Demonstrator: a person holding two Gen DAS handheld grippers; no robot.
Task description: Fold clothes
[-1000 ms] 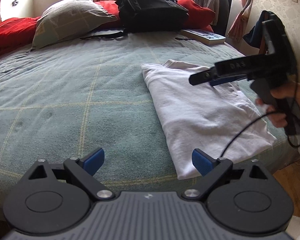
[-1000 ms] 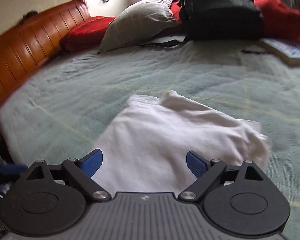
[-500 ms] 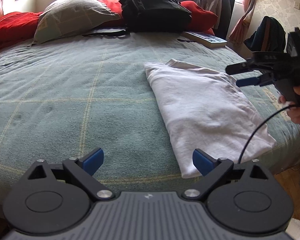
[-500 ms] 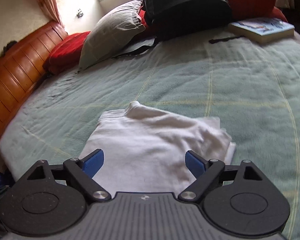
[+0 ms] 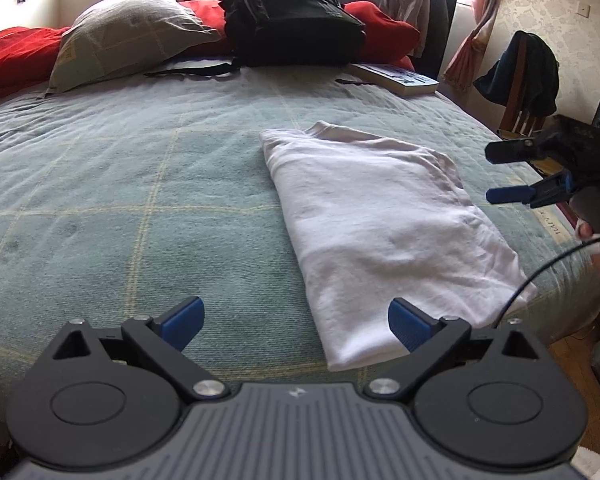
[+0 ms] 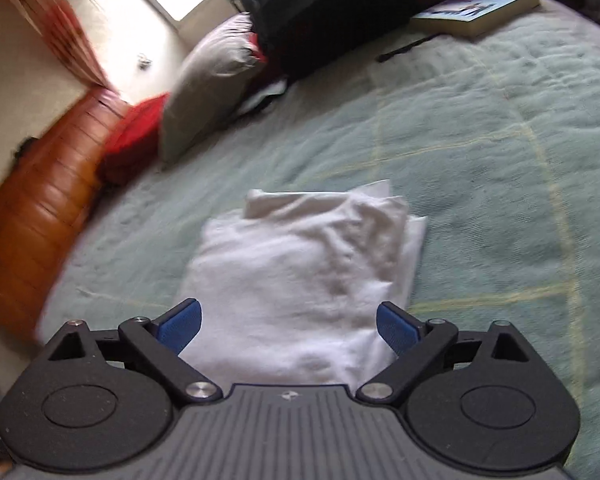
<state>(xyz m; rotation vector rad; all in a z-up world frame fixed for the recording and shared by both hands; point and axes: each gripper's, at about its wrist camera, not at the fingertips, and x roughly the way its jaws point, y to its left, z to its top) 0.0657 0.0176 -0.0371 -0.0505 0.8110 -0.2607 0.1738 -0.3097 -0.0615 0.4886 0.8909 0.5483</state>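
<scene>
Now, left tongs: left gripper (image 5: 296, 322) spread wide, empty, above the bed's (image 5: 140, 184) near edge.
Right tongs: right gripper (image 6: 288, 326) has just been opening; nothing between the jaws, off the bed's right edge.
Shirt: white shirt (image 5: 384, 232) lies folded lengthwise by the near right corner.
Technique: probably pinch both hem corners together, lift low, and fold evenly toward the collar.

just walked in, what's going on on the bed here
A person is folding clothes with a handheld gripper in each hand. A white shirt lies folded on the green blanket, near the bed's edge. Neither gripper holds it: the left gripper hovers open by the shirt's near corner, and the right gripper is off to the side, its jaws having just opened wider with nothing between them.
</scene>
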